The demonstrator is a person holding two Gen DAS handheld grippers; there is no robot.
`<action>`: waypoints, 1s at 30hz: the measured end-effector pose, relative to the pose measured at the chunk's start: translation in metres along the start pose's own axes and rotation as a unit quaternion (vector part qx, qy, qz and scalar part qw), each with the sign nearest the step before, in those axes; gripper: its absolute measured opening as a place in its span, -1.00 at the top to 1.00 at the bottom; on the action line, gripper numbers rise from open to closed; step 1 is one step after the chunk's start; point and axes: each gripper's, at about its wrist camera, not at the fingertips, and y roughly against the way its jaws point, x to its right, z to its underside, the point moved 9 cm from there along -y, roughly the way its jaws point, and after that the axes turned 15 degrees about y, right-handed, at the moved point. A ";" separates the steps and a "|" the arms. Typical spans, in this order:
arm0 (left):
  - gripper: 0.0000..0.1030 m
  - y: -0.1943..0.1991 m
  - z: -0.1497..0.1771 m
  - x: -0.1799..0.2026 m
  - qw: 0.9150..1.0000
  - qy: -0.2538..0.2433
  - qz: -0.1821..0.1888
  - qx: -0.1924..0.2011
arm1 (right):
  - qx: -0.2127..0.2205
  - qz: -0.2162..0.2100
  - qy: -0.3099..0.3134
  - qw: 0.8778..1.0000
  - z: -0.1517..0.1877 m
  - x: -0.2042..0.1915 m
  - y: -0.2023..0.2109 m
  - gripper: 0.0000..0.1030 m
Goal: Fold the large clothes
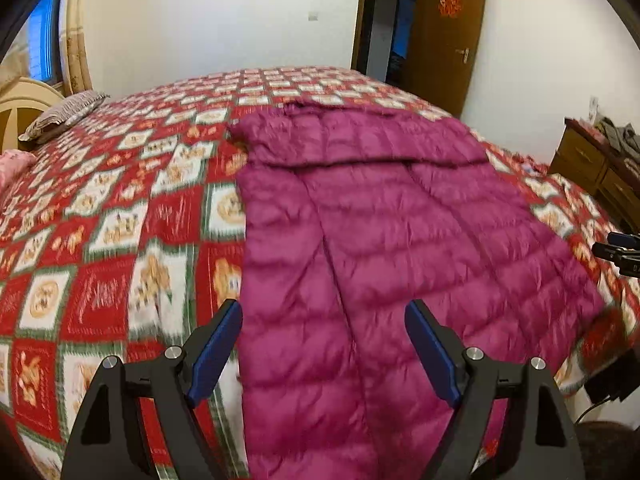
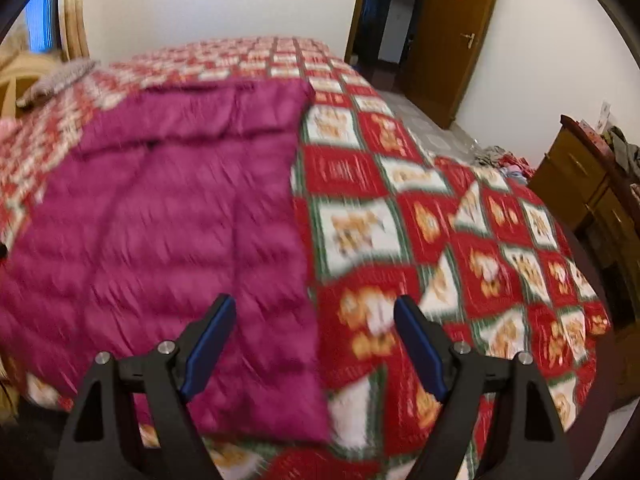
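Jacket (image 1: 380, 240) is lying flat across the bed (image 1: 120, 220), spread so its edges are reachable for folding. Left gripper (image 1: 324, 348) and right gripper (image 2: 314, 344) are both hovering above its near hem, fingers (image 1: 218, 352) wide and holding nothing, apparently lining up at either side.

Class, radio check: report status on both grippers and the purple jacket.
Left gripper open, empty, above jacket's left edge. Right gripper open, empty, over its right edge. Purple puffer jacket flat on quilted bed. Nothing in the way.
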 end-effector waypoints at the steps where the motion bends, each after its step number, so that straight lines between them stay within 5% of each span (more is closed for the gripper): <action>1: -0.62 -0.003 0.006 -0.003 1.000 0.006 -0.003 -0.007 | -0.006 -0.002 0.003 1.000 0.006 -0.002 -0.003 -0.61; 6: -0.63 -0.009 0.024 -0.020 0.998 0.048 -0.002 -0.035 | -0.041 -0.014 0.011 0.999 0.027 -0.013 -0.022 -0.36; 11: -0.62 -0.011 0.042 -0.037 0.994 0.089 0.004 -0.059 | -0.046 0.008 0.056 0.997 0.032 -0.027 -0.027 -0.34; 17: -0.62 -0.012 0.052 -0.034 0.995 0.076 0.004 -0.063 | -0.068 -0.036 0.056 0.995 0.041 -0.043 -0.042 -0.20; 20: -0.62 -0.011 0.055 -0.033 0.993 0.086 0.029 -0.075 | -0.087 -0.058 0.049 0.993 0.048 -0.048 -0.046 -0.18; 22: -0.61 -0.007 0.057 -0.033 0.991 0.098 0.049 -0.081 | -0.091 -0.092 0.031 0.991 0.054 -0.051 -0.047 0.01; 24: -0.39 -0.005 0.060 -0.031 0.989 0.101 0.065 -0.088 | -0.088 -0.103 0.032 0.990 0.057 -0.050 -0.045 0.30; 26: 0.16 -0.004 0.061 -0.030 0.988 0.101 0.075 -0.093 | -0.084 -0.129 0.021 0.988 0.059 -0.052 -0.042 0.68; 28: 0.59 -0.006 0.064 -0.031 0.985 0.107 0.084 -0.103 | -0.076 -0.159 -0.014 0.984 0.060 -0.050 -0.038 0.73; 30: 0.71 -0.006 0.063 -0.030 0.984 0.113 0.094 -0.103 | -0.062 -0.169 -0.033 0.983 0.060 -0.044 -0.032 0.80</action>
